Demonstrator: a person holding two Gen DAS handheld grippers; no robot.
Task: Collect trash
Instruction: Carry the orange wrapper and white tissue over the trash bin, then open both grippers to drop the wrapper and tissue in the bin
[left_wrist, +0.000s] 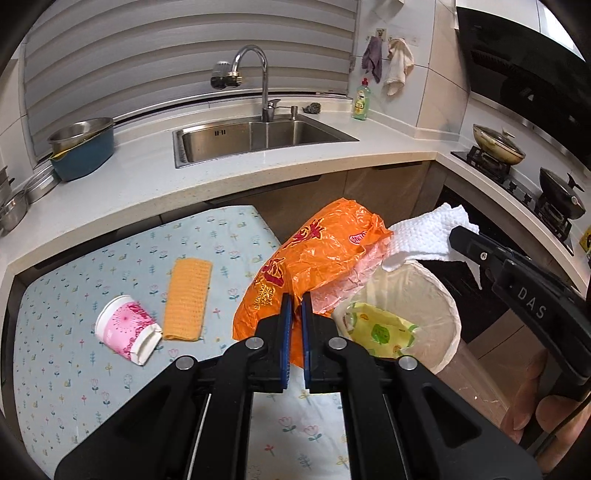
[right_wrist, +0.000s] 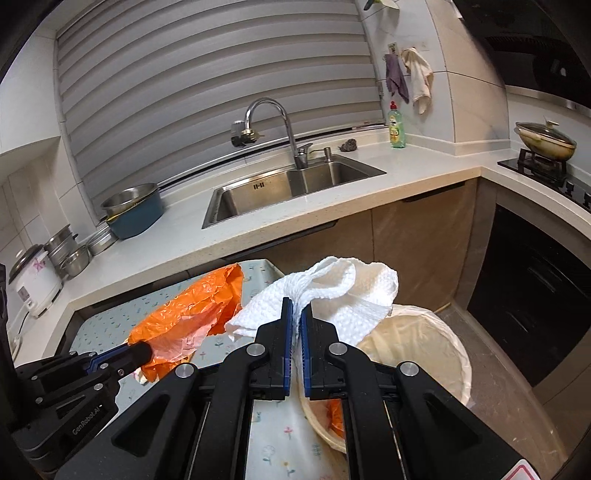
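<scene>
In the left wrist view, the left tool (left_wrist: 295, 301) has its two blue-padded jaws nearly closed, pinching a crumpled orange plastic bag (left_wrist: 314, 254) that rises ahead of its tips and leans toward the tool's right, its edge hanging over the rim of the lined trash bin (left_wrist: 448, 295). The bin sits just to the right of the tool, off the edge of the desk (left_wrist: 74, 350) with its floral cover, and a yellow wrapper (left_wrist: 380, 328) lies inside it. Farther right, the right tool (left_wrist: 463, 236) reaches in and holds a white paper towel (left_wrist: 424, 236) above the bin's far rim. To the left of the left tool, a pink paper cup (left_wrist: 123, 328) lies on its side on the desk, with a folded orange cloth (left_wrist: 186, 299) just beside it. In the right wrist view, the right tool (right_wrist: 296, 308) has its jaws drawn almost together on the white paper towel (right_wrist: 332, 295), which bunches up ahead of the tips and drapes to the right over the bin (right_wrist: 454, 354). To its left, the left tool (right_wrist: 142, 352) grips the orange bag (right_wrist: 192, 310) over the desk (right_wrist: 99, 332). Beyond both, the sink (right_wrist: 295, 188) is set into the kitchen counter.
</scene>
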